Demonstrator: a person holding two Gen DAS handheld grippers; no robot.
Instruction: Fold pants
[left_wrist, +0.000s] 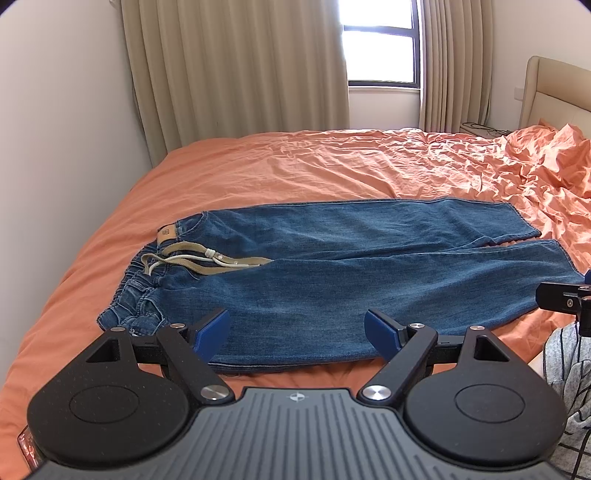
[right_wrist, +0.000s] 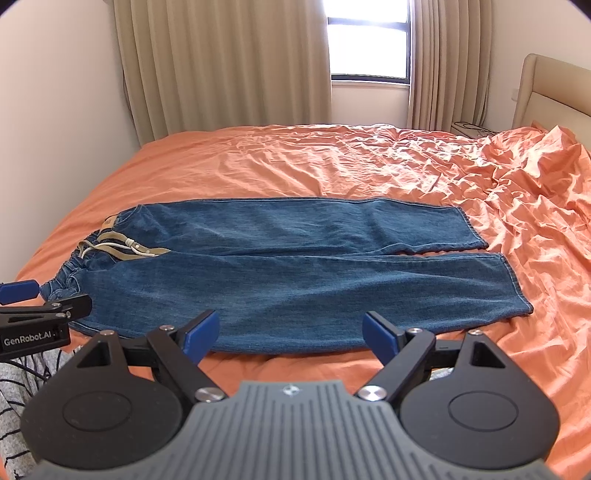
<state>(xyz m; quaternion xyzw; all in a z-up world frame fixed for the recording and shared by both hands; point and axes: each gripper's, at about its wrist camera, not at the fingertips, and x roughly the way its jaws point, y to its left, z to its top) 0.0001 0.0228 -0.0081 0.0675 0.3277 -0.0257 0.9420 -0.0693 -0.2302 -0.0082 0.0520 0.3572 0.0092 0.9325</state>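
Observation:
Blue jeans (left_wrist: 332, 273) lie flat and unfolded on the orange bed, waistband with a tan drawstring (left_wrist: 192, 258) to the left, both leg hems to the right. They also show in the right wrist view (right_wrist: 295, 273). My left gripper (left_wrist: 295, 332) is open and empty, hovering over the near edge of the jeans below the waist. My right gripper (right_wrist: 290, 332) is open and empty over the near edge at mid-leg. The left gripper's side shows at the left of the right wrist view (right_wrist: 33, 310); part of the right gripper shows at the right edge of the left wrist view (left_wrist: 569, 301).
The orange sheet (right_wrist: 369, 162) is wrinkled, bunched at the right (right_wrist: 535, 177). A beige headboard (right_wrist: 554, 92) stands at far right, curtains (right_wrist: 221, 66) and a window behind. A wall runs along the left side. Striped clothing (right_wrist: 14, 387) shows at the near left.

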